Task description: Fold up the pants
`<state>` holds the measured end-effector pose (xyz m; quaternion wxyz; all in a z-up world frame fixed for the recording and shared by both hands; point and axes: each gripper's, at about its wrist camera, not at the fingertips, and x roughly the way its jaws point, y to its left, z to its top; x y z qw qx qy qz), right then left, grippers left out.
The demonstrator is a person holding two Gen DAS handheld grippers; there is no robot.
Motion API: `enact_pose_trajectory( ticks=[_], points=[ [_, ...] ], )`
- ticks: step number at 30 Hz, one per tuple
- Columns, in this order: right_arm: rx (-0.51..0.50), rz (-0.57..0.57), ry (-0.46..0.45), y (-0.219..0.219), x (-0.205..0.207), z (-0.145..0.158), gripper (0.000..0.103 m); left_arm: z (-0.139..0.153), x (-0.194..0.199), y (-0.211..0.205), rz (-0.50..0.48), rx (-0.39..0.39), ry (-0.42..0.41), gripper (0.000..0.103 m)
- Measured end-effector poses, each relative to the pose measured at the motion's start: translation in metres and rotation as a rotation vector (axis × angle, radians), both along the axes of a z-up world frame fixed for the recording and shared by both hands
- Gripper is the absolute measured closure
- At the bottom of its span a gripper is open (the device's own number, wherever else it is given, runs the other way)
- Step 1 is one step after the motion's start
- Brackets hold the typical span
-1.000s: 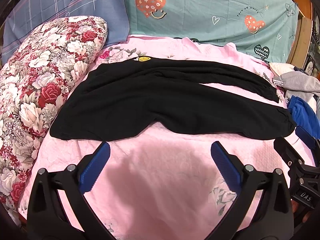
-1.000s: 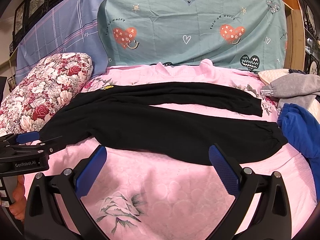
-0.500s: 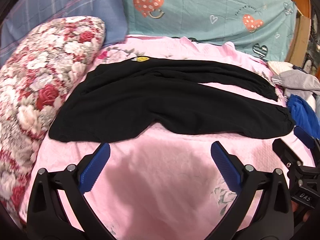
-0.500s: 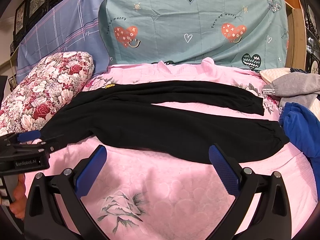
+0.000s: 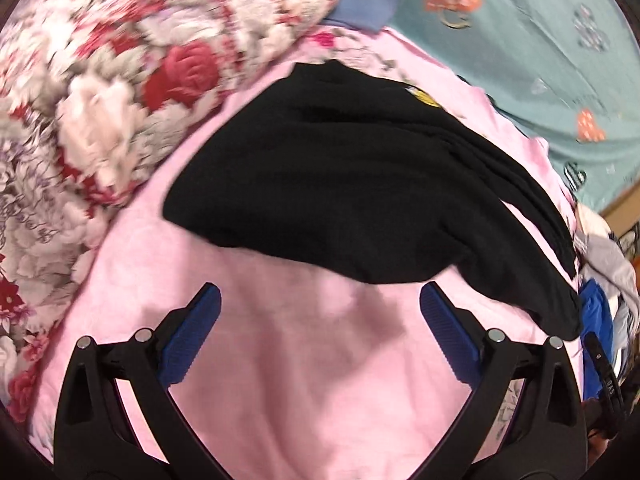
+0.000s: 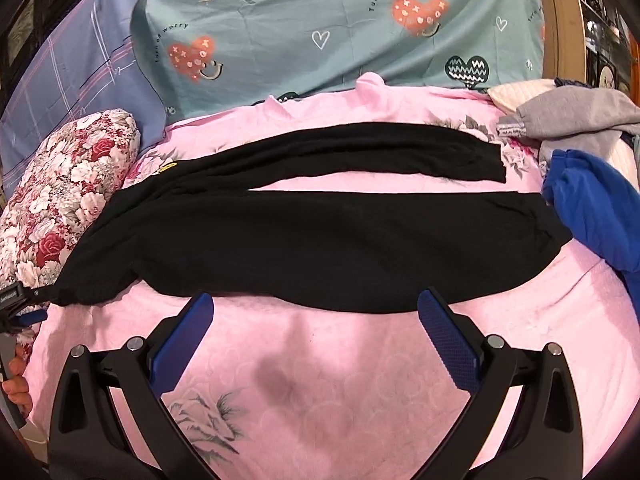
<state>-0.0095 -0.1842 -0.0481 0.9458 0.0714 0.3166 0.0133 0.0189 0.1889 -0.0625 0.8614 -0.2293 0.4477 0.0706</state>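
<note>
Black pants lie flat on the pink bedspread, waist at the left by the floral pillow, both legs stretched to the right with a pink gap between them. A small yellow patch marks the waist. In the left wrist view the pants fill the middle, the waist corner closest. My left gripper is open just short of the waist edge, nothing between its blue pads. My right gripper is open, its tips at the near leg's lower edge. The left gripper's tip shows at the waist corner.
A red-and-white floral pillow borders the left. Teal heart-print bedding and a blue plaid pillow stand behind. A blue garment and a grey one pile at the right beside the leg cuffs. The right gripper appears at the far right.
My left gripper has swung left and closer to the waist end, with motion blur; the pillow now fills its upper left. My right gripper has moved forward to the near leg's edge. Both stay open.
</note>
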Motion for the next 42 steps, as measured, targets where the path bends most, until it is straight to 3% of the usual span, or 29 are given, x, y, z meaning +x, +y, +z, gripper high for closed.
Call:
enact_pose_trajectory(
  ticks=[8,12,14,16,17,18,19,24,29,32,34,36,37,39,40,42],
  points=[
    [0.026,0.059,0.058,0.013,0.023,-0.012,0.001,-0.027,0.024,0.035,0.050,-0.162,0.089,0.007],
    [0.027,0.050,0.051,0.008,0.027,-0.010,0.001,-0.036,0.047,0.044,0.062,-0.162,0.120,0.010],
    [0.052,0.040,0.055,0.002,0.030,-0.011,0.001,-0.035,0.059,0.048,0.078,-0.126,0.125,0.024],
    [0.067,0.024,0.059,-0.004,0.032,-0.011,0.001,-0.034,0.066,0.053,0.109,-0.101,0.129,0.056],
    [0.065,0.013,0.069,-0.008,0.034,-0.012,0.001,-0.033,0.069,0.053,0.122,-0.076,0.137,0.080],
    [0.064,0.005,0.081,-0.012,0.036,-0.013,0.001,-0.031,0.071,0.052,0.113,-0.072,0.133,0.088],
    [0.072,-0.013,0.096,-0.021,0.039,-0.014,0.001,-0.029,0.071,0.050,0.111,-0.057,0.126,0.089],
    [0.141,-0.172,0.158,-0.091,0.041,-0.017,0.001,-0.012,0.067,0.015,0.098,0.162,0.072,0.090],
    [0.087,-0.343,0.249,-0.167,0.042,-0.029,0.001,-0.005,0.066,0.012,0.094,0.162,0.044,0.090],
    [0.158,-0.403,0.312,-0.211,0.050,-0.045,0.003,-0.005,0.066,0.018,0.107,0.150,0.044,0.090],
    [0.218,-0.420,0.307,-0.230,0.054,-0.051,0.007,-0.007,0.065,0.023,0.125,0.120,0.046,0.090],
    [0.195,-0.419,0.295,-0.241,0.065,-0.050,0.017,-0.008,0.065,0.024,0.139,0.097,0.050,0.090],
    [0.195,-0.418,0.284,-0.246,0.070,-0.049,0.032,-0.008,0.066,0.023,0.138,0.107,0.049,0.090],
    [0.223,-0.416,0.267,-0.255,0.084,-0.048,0.050,-0.008,0.069,0.018,0.136,0.135,0.051,0.090],
    [0.221,-0.438,0.264,-0.262,0.089,-0.048,0.069,-0.009,0.073,0.016,0.137,0.156,0.054,0.090],
    [0.245,-0.427,0.269,-0.268,0.097,-0.047,0.083,-0.013,0.081,0.010,0.136,0.222,0.082,0.090]
  ],
)
